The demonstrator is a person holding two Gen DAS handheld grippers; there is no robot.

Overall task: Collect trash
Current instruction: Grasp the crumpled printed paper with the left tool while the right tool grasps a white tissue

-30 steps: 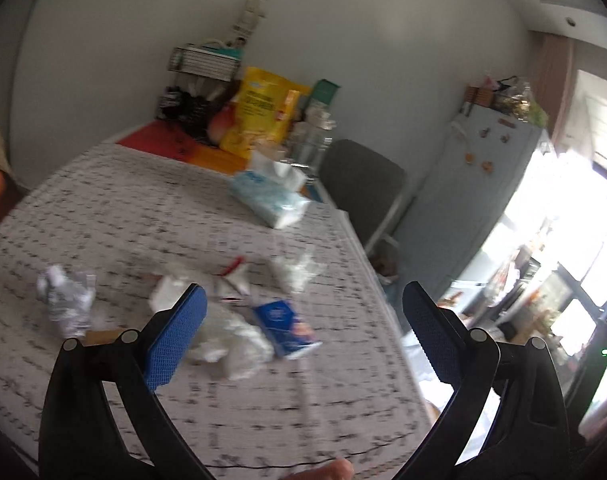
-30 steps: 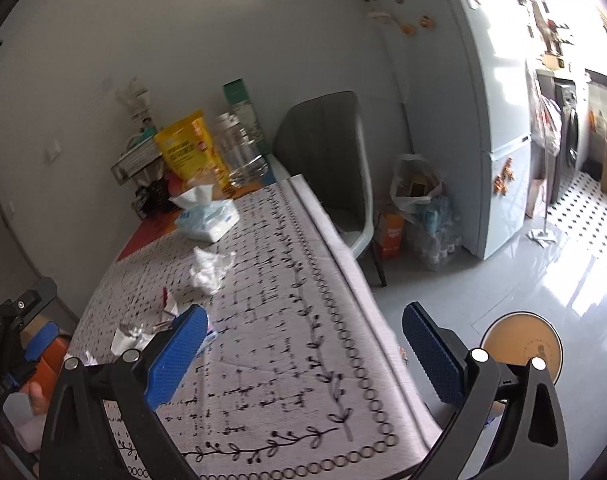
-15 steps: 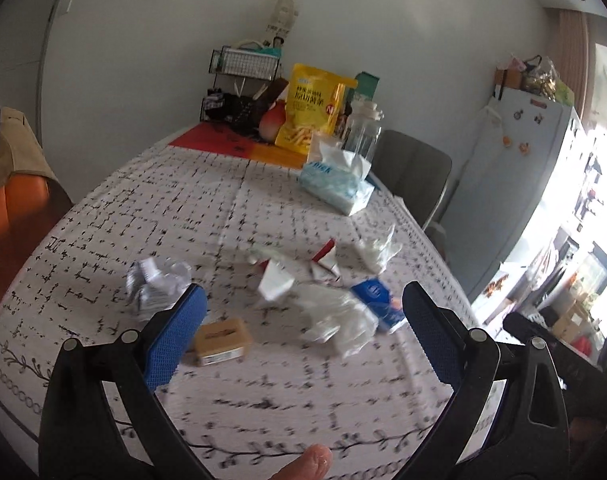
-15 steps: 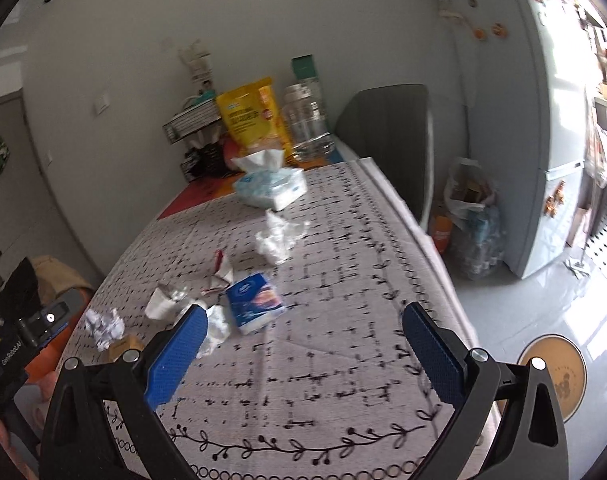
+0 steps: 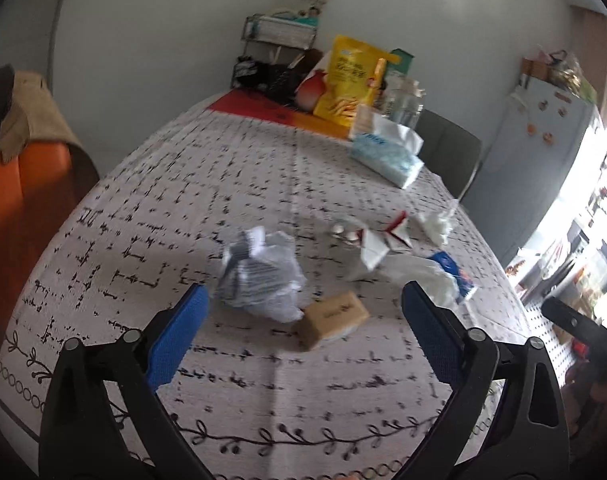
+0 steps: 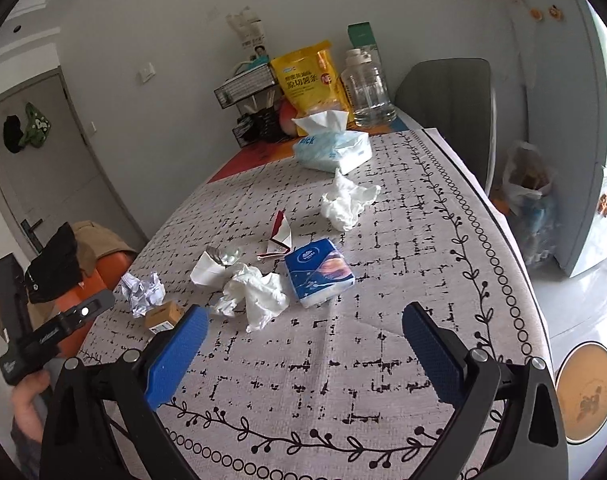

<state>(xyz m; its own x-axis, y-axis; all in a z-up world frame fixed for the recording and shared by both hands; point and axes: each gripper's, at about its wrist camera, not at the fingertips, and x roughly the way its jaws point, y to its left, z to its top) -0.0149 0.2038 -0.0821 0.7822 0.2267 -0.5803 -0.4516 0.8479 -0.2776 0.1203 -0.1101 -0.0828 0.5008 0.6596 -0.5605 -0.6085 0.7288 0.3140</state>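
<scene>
Both tools agape, empty, above table

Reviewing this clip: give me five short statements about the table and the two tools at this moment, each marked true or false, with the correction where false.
1. The left tool is open and holds nothing. True.
2. The right tool is shut on a tissue. False: it is open and empty, above the tablecloth.
3. The small brown box lies beside the crumpled printed paper. True.
4. The blue tissue pack stands upright against the yellow bag. False: it lies flat among the trash, far from the bag.
5. The tissue box at the far end has a tissue sticking out of its top. True.
</scene>
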